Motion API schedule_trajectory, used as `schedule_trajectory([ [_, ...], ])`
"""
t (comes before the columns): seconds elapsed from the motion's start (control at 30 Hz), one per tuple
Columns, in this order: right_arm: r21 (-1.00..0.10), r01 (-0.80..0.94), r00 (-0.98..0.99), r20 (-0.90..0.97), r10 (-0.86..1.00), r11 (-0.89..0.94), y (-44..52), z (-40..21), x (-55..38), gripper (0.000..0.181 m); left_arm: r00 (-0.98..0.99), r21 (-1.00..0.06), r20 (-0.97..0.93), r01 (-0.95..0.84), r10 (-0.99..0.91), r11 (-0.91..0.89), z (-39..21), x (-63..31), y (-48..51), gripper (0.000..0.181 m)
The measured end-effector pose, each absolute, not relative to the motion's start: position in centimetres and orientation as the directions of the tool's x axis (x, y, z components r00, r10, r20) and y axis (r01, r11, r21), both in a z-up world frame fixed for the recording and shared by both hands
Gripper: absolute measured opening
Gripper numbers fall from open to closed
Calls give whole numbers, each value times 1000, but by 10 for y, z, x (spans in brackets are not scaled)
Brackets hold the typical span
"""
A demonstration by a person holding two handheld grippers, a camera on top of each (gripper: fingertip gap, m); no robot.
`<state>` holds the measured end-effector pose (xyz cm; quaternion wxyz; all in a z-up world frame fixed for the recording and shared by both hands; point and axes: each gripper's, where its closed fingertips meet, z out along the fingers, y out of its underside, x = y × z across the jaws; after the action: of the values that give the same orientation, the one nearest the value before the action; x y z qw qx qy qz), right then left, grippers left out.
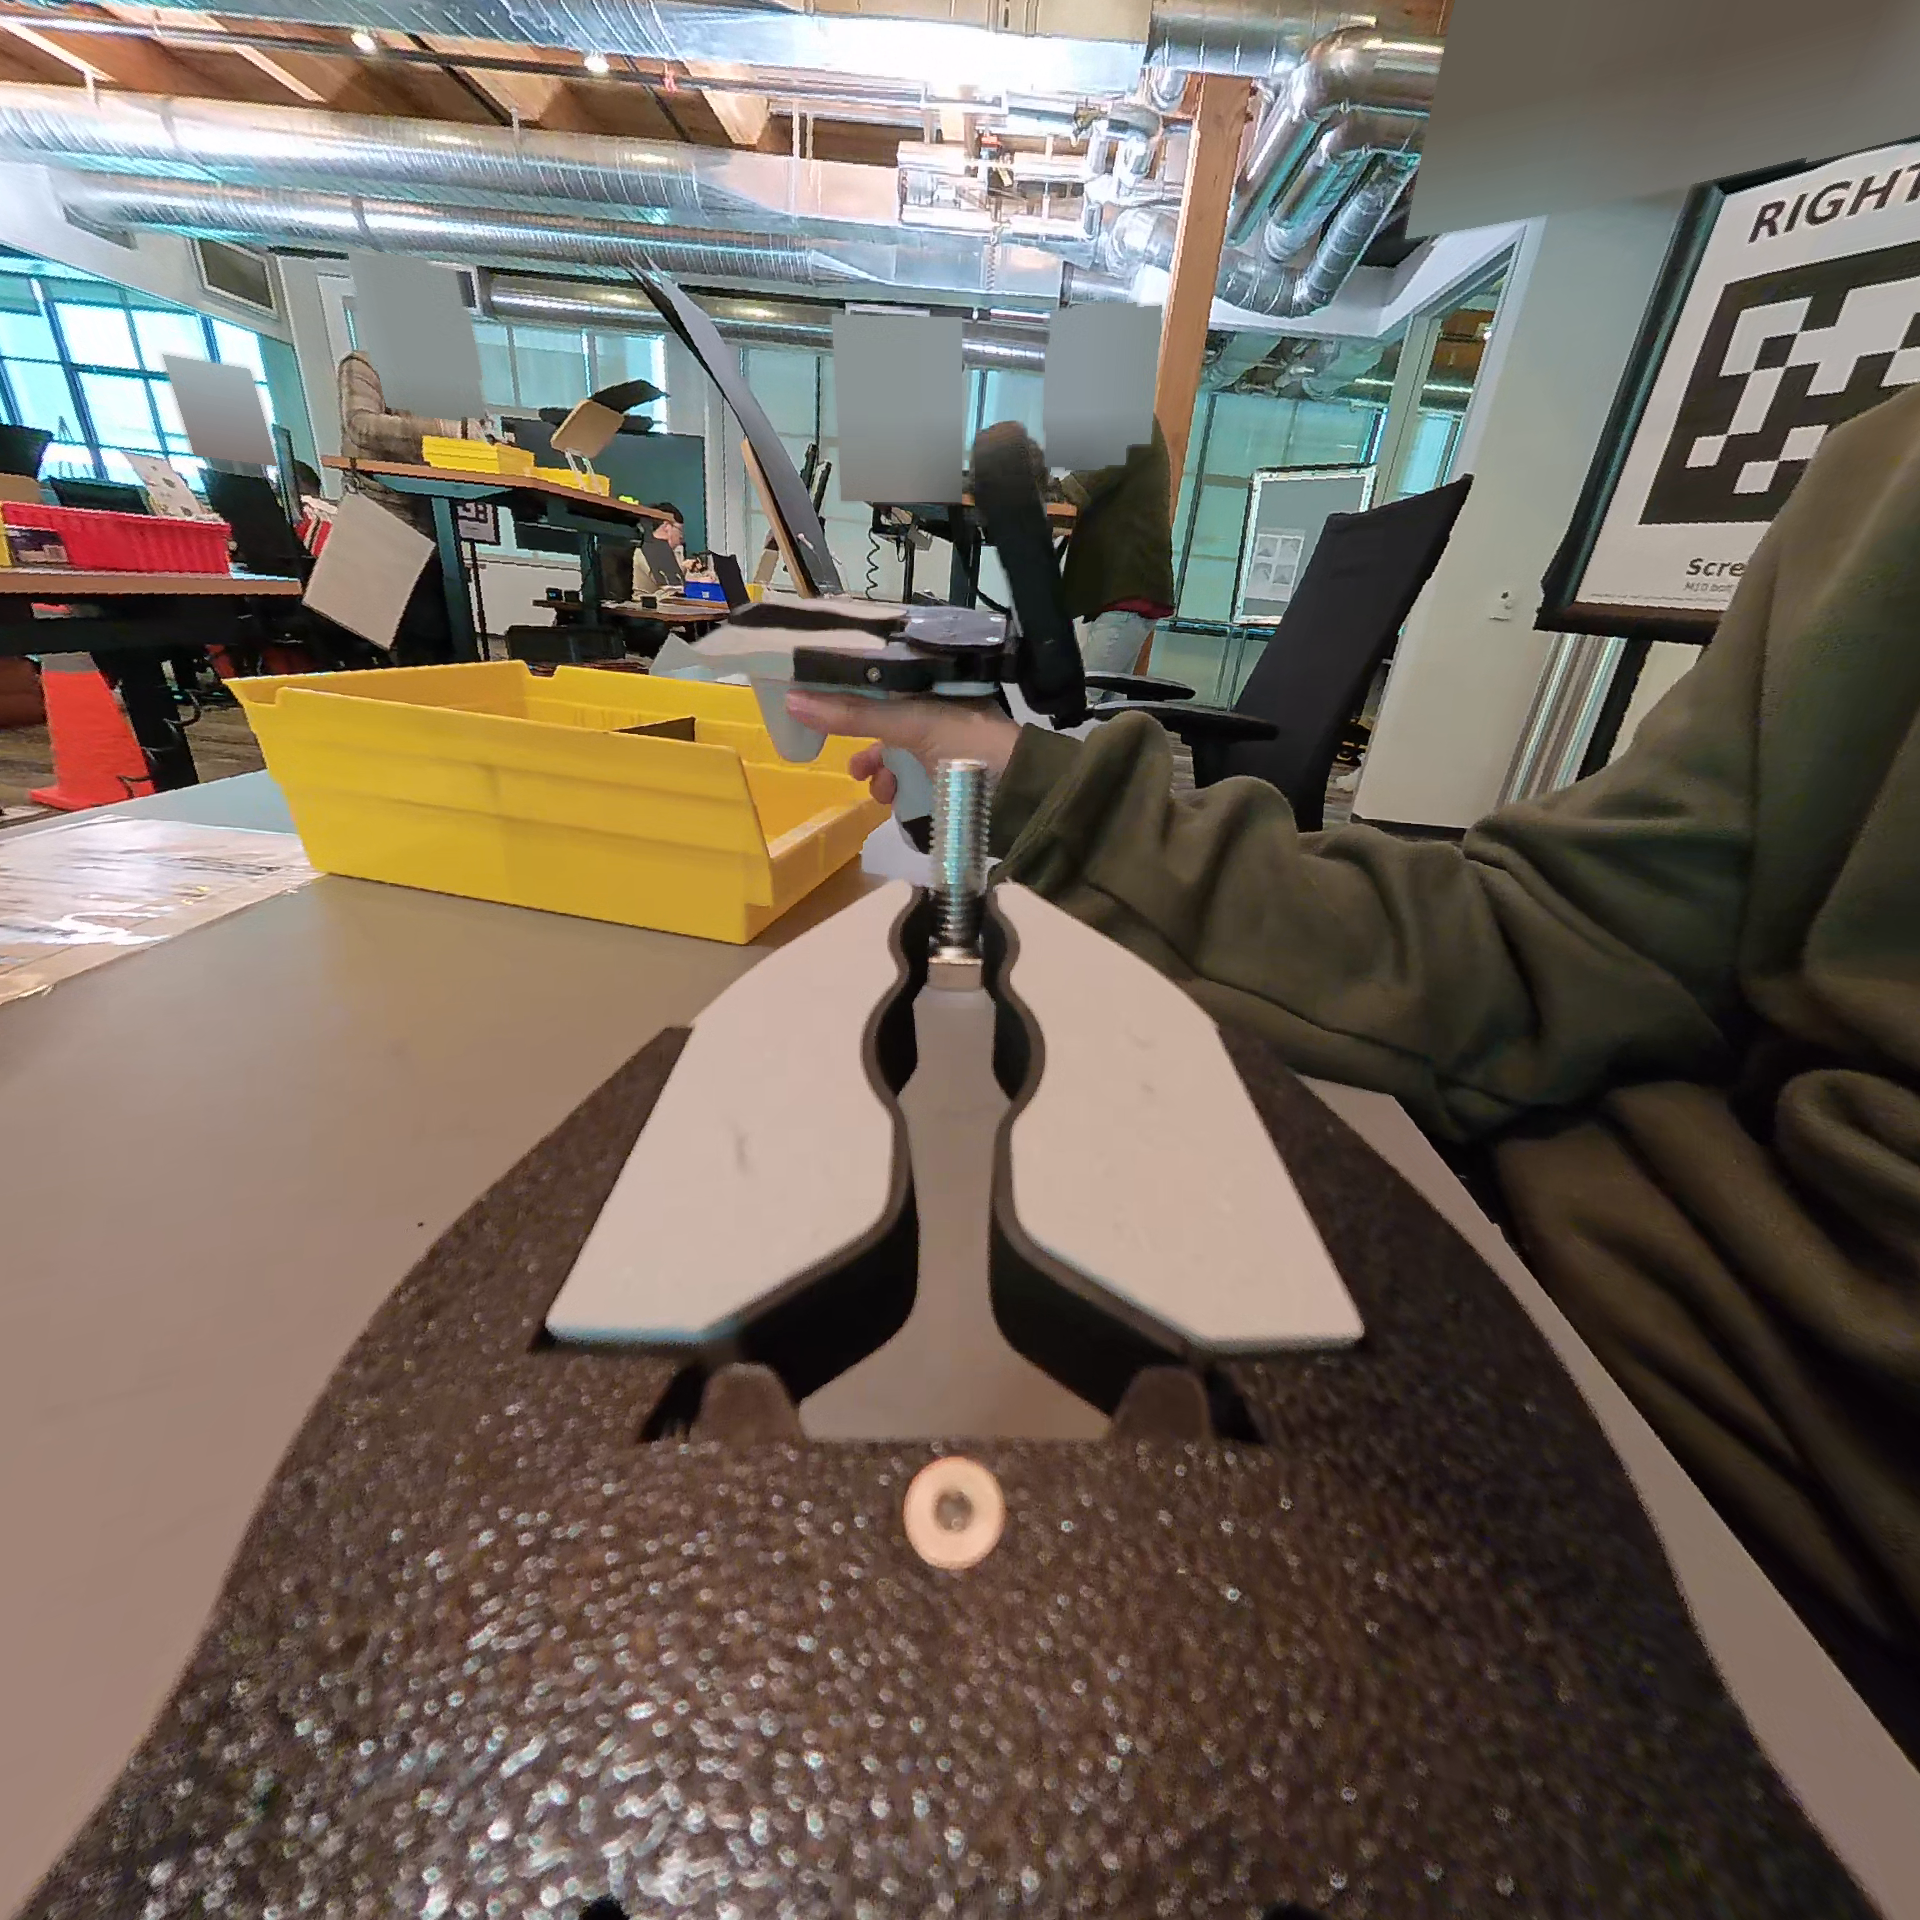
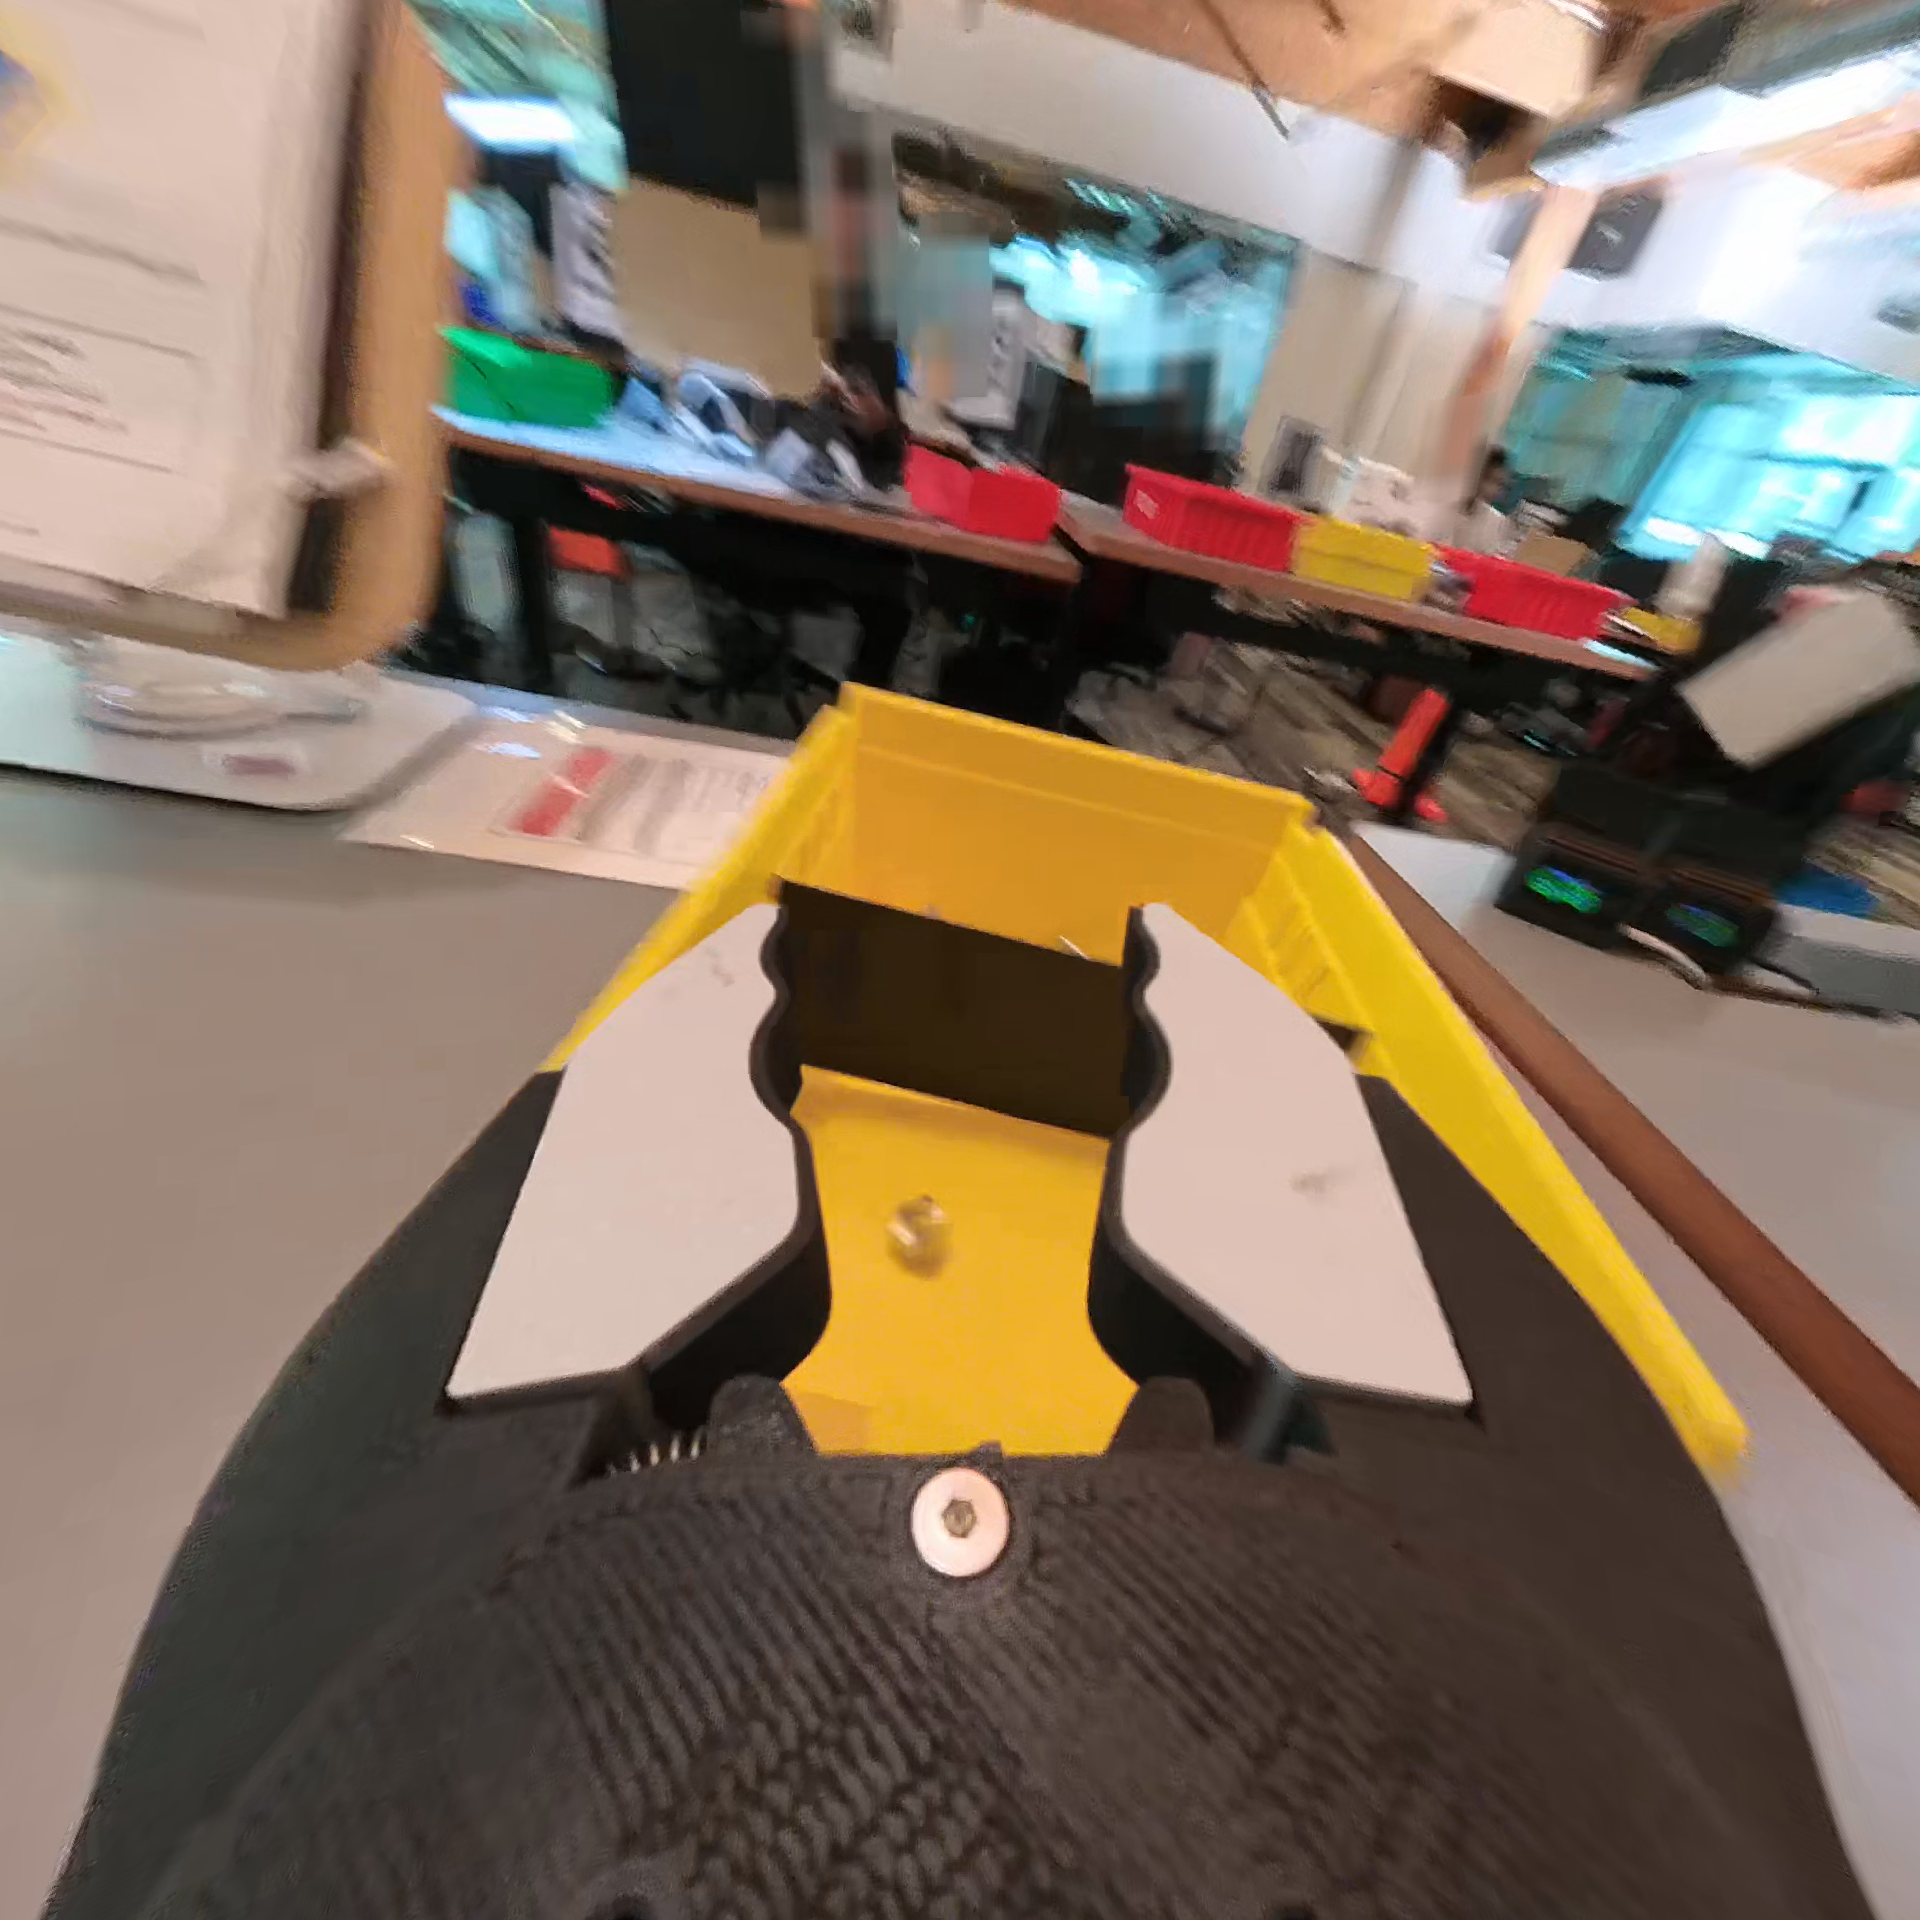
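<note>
Bolt pinched upright on the left, right claw wide over the bin

Left gripper [image 1: 957,914] has its tips clamped on a threaded steel bolt [image 1: 958,831], shaft up over the grey table [image 1: 312,1091]; a thin tip hold (threads are slick), so any tilt could let it slip. Beyond, the right gripper [image 2: 956,997] gapes apart over the yellow bin [image 2: 1070,821], a small nut [image 2: 916,1233] on the floor below; blur hints it could clip the black divider [image 2: 935,997]

Left gripper [image 1: 954,914] clamped on silver threaded bolt [image 1: 958,847], upright, thread up, above grey table [image 1: 312,1091]. Right gripper [image 2: 956,961] spread wide over yellow bin [image 2: 1039,821]; small brass-coloured nut [image 2: 916,1233] lies on bin floor, black divider [image 2: 935,997] beyond.
</note>
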<state>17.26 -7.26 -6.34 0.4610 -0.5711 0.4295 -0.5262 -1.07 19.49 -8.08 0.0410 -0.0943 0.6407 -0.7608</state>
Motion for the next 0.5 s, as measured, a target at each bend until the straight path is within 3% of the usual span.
schedule_trajectory([
  [0.1,-962,235,470,240,-849,-142,5,-36,144,55,-977,-982,90,-55,-193,-179,-80,-9,195,9],
  [0.17,-960,280,798,244,-551,-20,73,-34,94,39,-977,-981,92,-56,-194,-184,-80,-9,196,9],
  [0.2,-970,239,897,203,-392,46,98,-35,70,40,-977,-981,92,-56,-193,-184,-80,-9,196,9],
  [0.33,-986,135,991,132,-30,95,166,-43,7,39,-978,-982,86,-51,-191,-181,-80,-10,195,9],
  [0.4,-992,114,993,115,16,48,187,-54,-3,38,-979,-982,82,-47,-187,-181,-80,-10,195,9],
  [0.5,-995,92,995,93,34,32,202,-62,-9,16,-980,-982,77,-43,-184,-182,-80,-11,195,9],
])
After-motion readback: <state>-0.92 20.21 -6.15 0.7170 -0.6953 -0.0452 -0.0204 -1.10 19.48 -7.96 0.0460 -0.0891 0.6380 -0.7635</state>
